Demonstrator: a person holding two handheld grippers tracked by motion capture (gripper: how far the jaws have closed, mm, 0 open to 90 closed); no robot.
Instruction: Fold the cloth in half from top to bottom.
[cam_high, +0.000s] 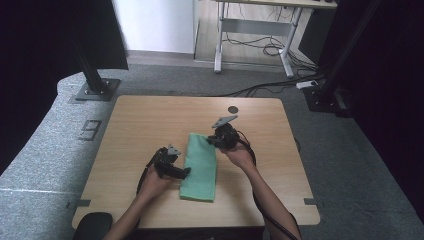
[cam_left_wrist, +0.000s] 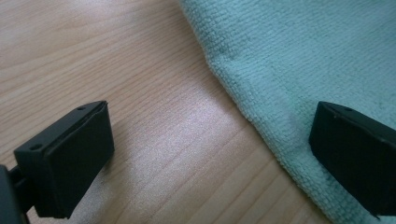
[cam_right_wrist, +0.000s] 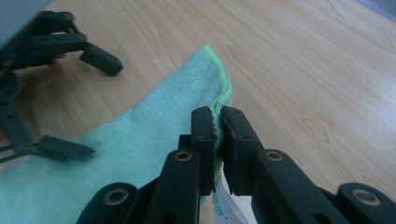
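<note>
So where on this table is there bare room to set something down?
Bare wood lies along the far edge of the table and down both sides. The middle is crowded: the green cloth, with the left claw and right claw at its edges.

Green cloth (cam_left_wrist: 303, 56): in the left gripper view it runs off the top, right and bottom edges, so its full outline cannot be seen.
Cloth edge in the right gripper (cam_right_wrist: 217, 140): the pinched part is hidden between the closed jaws; a white label below them is cut off by the bottom edge, its print too small to read.
Left gripper (cam_right_wrist: 70, 107): in the right gripper view its body is cut off by the left edge.
Person's forearms (cam_high: 272, 200): cut off by the bottom edge of the high view.
Dark round mark (cam_high: 232, 109): on the table's far edge, too small to identify.
</note>
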